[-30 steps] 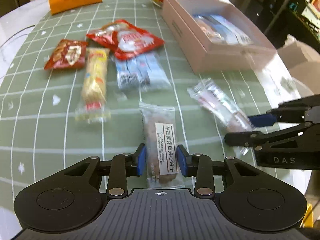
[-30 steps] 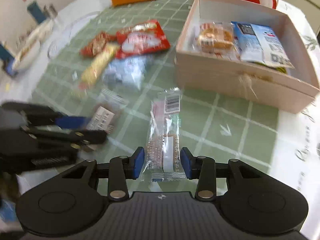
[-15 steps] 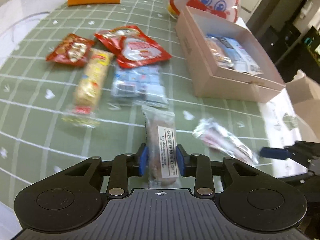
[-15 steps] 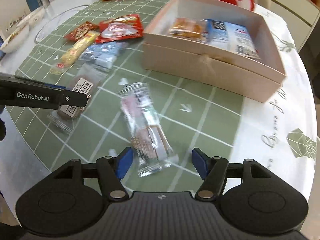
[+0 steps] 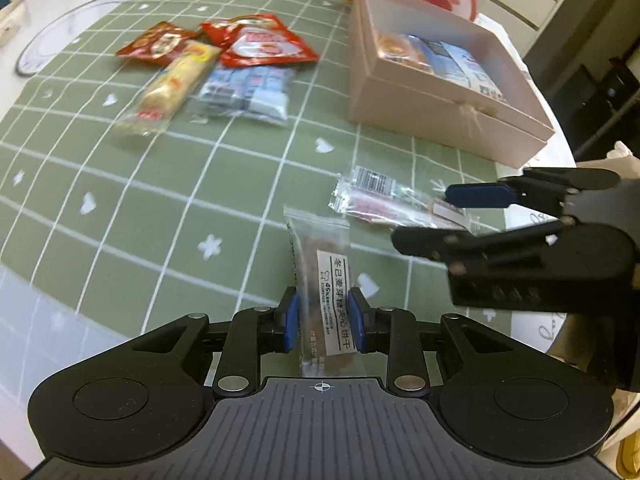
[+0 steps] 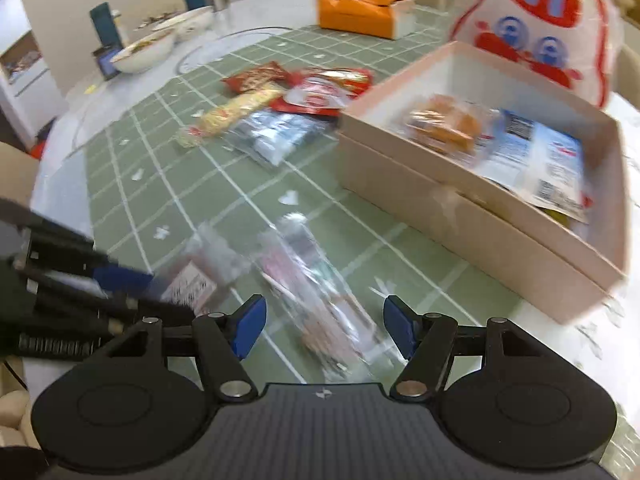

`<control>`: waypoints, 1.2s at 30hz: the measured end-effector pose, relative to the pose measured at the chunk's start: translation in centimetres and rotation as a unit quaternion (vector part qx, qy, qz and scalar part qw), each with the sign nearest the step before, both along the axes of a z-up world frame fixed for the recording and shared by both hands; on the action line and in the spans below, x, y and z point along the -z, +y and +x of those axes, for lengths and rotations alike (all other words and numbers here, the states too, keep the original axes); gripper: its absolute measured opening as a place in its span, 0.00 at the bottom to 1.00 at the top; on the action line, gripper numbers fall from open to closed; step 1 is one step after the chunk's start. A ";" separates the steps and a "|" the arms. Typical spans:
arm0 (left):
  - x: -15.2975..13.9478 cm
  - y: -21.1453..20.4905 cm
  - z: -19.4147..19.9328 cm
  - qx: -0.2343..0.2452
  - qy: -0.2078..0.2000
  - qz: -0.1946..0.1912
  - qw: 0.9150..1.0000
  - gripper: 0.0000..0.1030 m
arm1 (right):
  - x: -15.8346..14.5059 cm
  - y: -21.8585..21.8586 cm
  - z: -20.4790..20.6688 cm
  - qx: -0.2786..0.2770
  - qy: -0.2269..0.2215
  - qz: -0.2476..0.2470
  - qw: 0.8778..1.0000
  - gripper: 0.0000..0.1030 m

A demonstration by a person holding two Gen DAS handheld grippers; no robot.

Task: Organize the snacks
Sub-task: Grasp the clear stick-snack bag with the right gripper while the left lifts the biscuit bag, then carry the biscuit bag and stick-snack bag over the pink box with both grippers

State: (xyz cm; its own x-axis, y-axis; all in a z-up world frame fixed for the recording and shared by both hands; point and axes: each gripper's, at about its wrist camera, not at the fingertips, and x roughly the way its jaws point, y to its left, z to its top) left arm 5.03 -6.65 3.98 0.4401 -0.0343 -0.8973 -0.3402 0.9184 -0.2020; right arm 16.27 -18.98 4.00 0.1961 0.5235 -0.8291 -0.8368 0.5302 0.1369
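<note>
Left gripper (image 5: 324, 328): jaws have just been closing and now press both sides of a clear-wrapped brown biscuit bar (image 5: 326, 280) with a white label; grip looks firm. Right gripper (image 6: 322, 328): jaws stand partly open, not pressing on anything; a clear-wrapped pink wafer packet (image 6: 316, 292) lies between them on the green grid cloth of the table (image 5: 120, 200), heavily blurred in the right wrist view. In the left wrist view the same packet lies just beside the bar, toward the pink box (image 5: 440, 120). The box is open on the table and holds an orange pastry (image 6: 444, 124) and a blue-and-white packet (image 6: 532, 156). Further back, grouped together: two red packets, a yellow bar (image 5: 172, 88) and a blue multipack (image 5: 248, 92), touching or overlapping one another.
</note>
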 end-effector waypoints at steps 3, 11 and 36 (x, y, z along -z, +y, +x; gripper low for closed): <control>0.0 0.5 -0.6 0.005 -0.008 -0.006 1.000 0.30 | -0.1 0.6 -0.7 0.013 0.007 -0.010 1.000 0.56; 0.0 0.7 -1.4 0.043 -0.014 -0.010 0.999 0.30 | 0.1 3.1 -2.5 0.042 -0.017 -0.030 0.999 0.56; 0.1 -2.8 1.9 0.191 -0.031 -0.002 0.981 0.20 | -2.9 -5.7 -2.5 0.200 0.049 -0.041 0.978 0.34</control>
